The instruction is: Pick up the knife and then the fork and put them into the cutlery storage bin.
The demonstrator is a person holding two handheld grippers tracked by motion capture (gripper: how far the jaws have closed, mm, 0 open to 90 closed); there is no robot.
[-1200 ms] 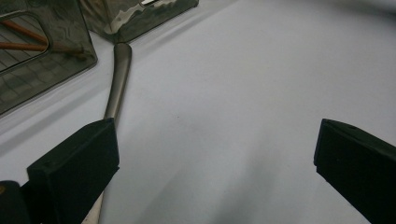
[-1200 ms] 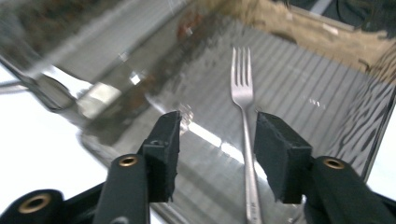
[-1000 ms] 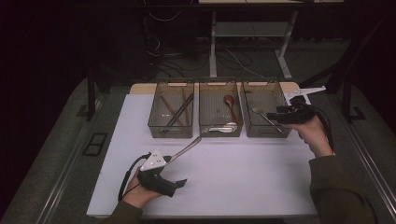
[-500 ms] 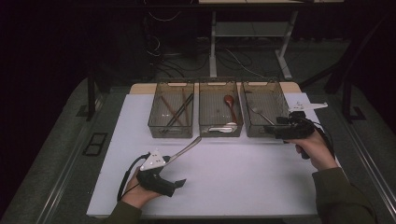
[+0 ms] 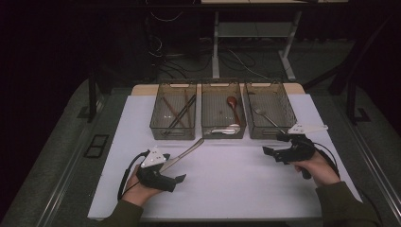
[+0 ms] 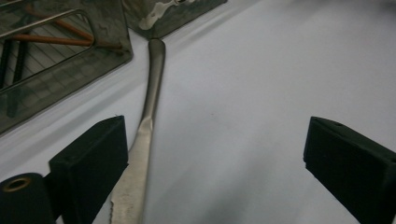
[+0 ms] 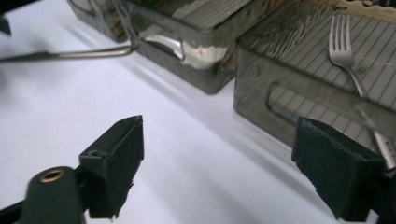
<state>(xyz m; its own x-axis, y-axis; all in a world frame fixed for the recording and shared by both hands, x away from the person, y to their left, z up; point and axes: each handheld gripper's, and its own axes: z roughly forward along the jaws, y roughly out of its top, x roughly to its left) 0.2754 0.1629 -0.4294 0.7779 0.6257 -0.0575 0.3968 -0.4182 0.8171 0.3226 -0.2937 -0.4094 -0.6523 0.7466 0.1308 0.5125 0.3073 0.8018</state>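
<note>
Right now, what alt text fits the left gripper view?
A steel knife lies on the white table between the open left gripper, close beside one jaw. Its handle points at two smoky bins ahead.

right gripper (image 5: 276, 150) — drawn back from the right-hand clear plastic bin (image 5: 270, 115) to the white tabletop (image 5: 236, 189) | jaws just opening, nothing between | left jaws slightly narrower
</note>
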